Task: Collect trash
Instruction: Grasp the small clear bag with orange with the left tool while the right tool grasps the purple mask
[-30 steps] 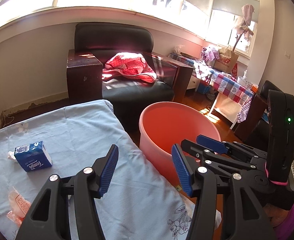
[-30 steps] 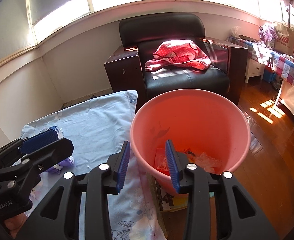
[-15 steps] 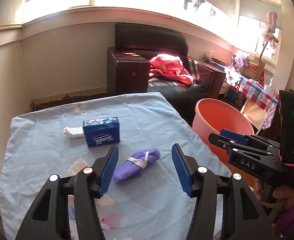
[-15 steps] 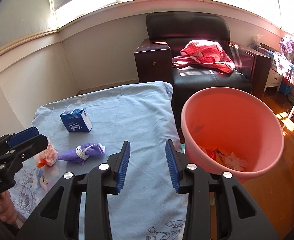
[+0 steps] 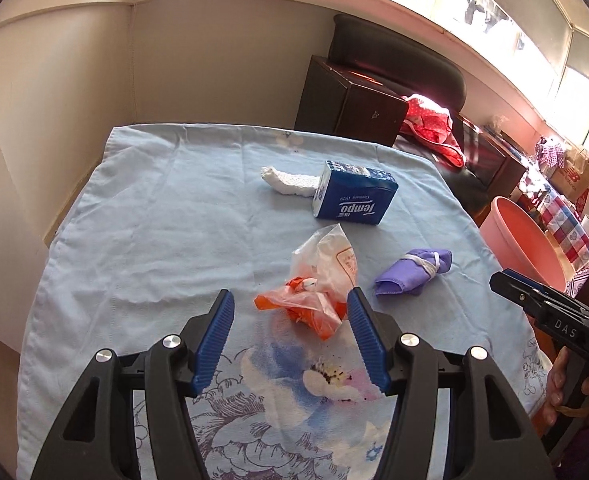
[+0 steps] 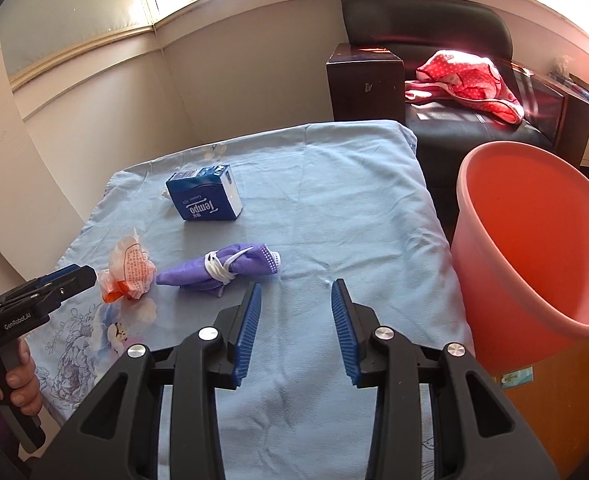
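Crumpled clear-and-orange plastic wrapper (image 5: pixel 318 292) lying on blue floral tablecloth (image 5: pixel 154 240), just ahead of left gripper (image 5: pixel 290 304), jaws apart. Right gripper (image 6: pixel 294 300) likewise parted, empty, beside pink plastic bucket (image 6: pixel 534 248).

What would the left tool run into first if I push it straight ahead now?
Most likely the crumpled plastic bag, which lies just ahead between the open left tool tips. Depth is unclear; it may pass above it.

Crumpled orange-and-clear plastic bag (image 5: pixel 318 288) beside rolled purple mask (image 5: pixel 414 272) on blue cloth (image 5: pixel 166 240).
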`<state>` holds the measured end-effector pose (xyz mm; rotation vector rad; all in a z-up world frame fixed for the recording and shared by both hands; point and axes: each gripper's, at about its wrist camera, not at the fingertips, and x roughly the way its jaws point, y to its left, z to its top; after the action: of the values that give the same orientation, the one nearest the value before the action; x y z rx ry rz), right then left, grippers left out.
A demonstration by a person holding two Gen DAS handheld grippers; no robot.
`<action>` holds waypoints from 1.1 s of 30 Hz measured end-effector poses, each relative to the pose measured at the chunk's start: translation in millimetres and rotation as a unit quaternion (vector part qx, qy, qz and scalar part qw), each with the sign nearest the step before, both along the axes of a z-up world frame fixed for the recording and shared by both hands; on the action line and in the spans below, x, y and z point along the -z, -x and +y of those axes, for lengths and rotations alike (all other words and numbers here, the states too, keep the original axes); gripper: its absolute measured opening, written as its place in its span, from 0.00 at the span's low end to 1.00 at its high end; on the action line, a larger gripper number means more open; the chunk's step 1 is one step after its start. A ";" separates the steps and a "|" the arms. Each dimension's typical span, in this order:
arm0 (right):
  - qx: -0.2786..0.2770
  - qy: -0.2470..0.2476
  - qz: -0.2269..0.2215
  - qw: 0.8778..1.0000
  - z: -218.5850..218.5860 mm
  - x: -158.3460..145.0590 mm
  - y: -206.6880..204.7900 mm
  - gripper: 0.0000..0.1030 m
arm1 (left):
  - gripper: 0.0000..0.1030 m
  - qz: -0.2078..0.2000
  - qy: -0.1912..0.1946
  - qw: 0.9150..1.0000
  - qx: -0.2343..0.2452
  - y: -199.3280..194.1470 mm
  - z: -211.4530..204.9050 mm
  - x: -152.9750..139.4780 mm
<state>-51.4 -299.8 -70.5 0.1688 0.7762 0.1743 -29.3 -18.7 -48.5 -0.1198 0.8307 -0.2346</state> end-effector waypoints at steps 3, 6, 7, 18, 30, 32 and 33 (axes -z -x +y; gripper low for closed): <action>0.001 -0.003 0.005 1.000 -1.3 2.6 -1.5 0.36 | 0.56 0.004 0.012 1.000 0.008 -1.2 -8.4 -0.3; 0.003 -0.005 0.008 1.000 -3.5 4.6 -2.2 0.36 | 0.56 -0.011 0.006 1.000 0.022 -3.0 -22.6 -7.7; 0.003 -0.006 0.009 1.000 -4.1 5.1 -2.6 0.36 | 0.56 -0.014 0.005 1.000 0.025 -4.7 -26.0 -9.1; -0.015 -0.016 0.017 1.000 3.0 5.8 -11.7 0.36 | 0.31 0.006 -0.003 1.000 0.020 -24.1 -27.8 11.1; -0.055 -0.032 0.026 0.998 16.7 8.0 -57.0 0.36 | 0.26 0.005 0.019 1.000 0.016 -10.7 -12.9 8.1; -0.059 -0.061 0.049 0.995 14.1 15.9 -70.3 0.36 | 0.26 0.006 0.021 1.000 0.014 -9.7 -11.2 8.0; -0.058 -0.072 0.059 0.994 12.6 20.5 -75.5 0.36 | 0.26 0.007 0.022 1.000 0.013 -9.4 -10.8 8.0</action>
<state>24.1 -287.2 -91.0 0.2733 0.8920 0.3333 -19.9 -29.5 -56.4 -0.1519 0.8411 -0.2765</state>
